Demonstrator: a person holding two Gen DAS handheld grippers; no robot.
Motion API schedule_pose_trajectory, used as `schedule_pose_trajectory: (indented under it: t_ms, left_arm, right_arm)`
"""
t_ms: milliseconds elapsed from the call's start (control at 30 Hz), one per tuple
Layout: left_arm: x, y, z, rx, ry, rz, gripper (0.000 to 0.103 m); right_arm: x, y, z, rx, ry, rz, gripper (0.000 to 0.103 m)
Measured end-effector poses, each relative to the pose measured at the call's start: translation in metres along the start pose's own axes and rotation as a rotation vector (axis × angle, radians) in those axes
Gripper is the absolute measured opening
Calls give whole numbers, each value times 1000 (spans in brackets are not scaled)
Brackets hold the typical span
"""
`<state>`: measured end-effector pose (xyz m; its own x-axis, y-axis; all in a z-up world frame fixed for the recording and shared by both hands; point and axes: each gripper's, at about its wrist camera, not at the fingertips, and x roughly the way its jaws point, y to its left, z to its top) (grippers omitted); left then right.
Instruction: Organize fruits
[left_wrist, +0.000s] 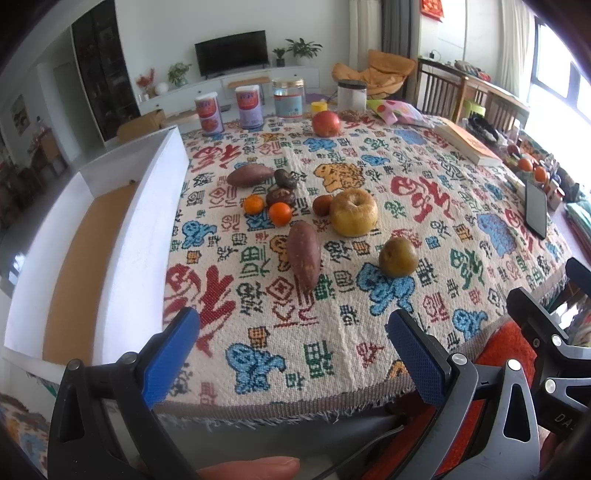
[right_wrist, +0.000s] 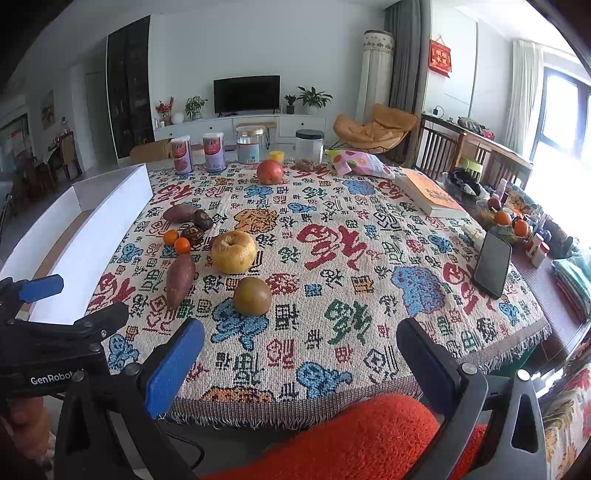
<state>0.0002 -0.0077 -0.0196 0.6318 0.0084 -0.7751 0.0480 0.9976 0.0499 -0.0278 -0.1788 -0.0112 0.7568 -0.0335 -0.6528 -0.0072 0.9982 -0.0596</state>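
Observation:
On the patterned tablecloth (left_wrist: 332, 332) lie a yellow apple (left_wrist: 354, 212) (right_wrist: 233, 252), a green-brown round fruit (left_wrist: 398, 257) (right_wrist: 252, 296), two small oranges (left_wrist: 280, 214) (right_wrist: 182, 246), a red apple (left_wrist: 326, 123) (right_wrist: 270, 171) at the far edge, two sweet potatoes (left_wrist: 304, 256) (right_wrist: 180, 277) and dark mushrooms (left_wrist: 280, 196). My left gripper (left_wrist: 291, 354) is open and empty above the table's near edge. My right gripper (right_wrist: 301, 358) is open and empty, also at the near edge, to the right of the left one.
A white open box (left_wrist: 147, 206) (right_wrist: 92, 236) with a brown bottom stands at the table's left. Jars and cans (left_wrist: 251, 105) line the far edge. A book (right_wrist: 430, 194), a phone (right_wrist: 493, 264) and a small fruit bowl (right_wrist: 508, 221) sit at the right.

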Motion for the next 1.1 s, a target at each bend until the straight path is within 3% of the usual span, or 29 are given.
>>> schedule_pose_trajectory:
  t_ms: [433, 1100]
  left_arm:
    - [5, -5, -4, 6, 23, -8, 102]
    - [7, -7, -5, 7, 32, -11, 102]
  right_arm:
    - [2, 2, 4, -62, 48, -150, 103]
    - [14, 1, -4, -65, 127, -151, 103]
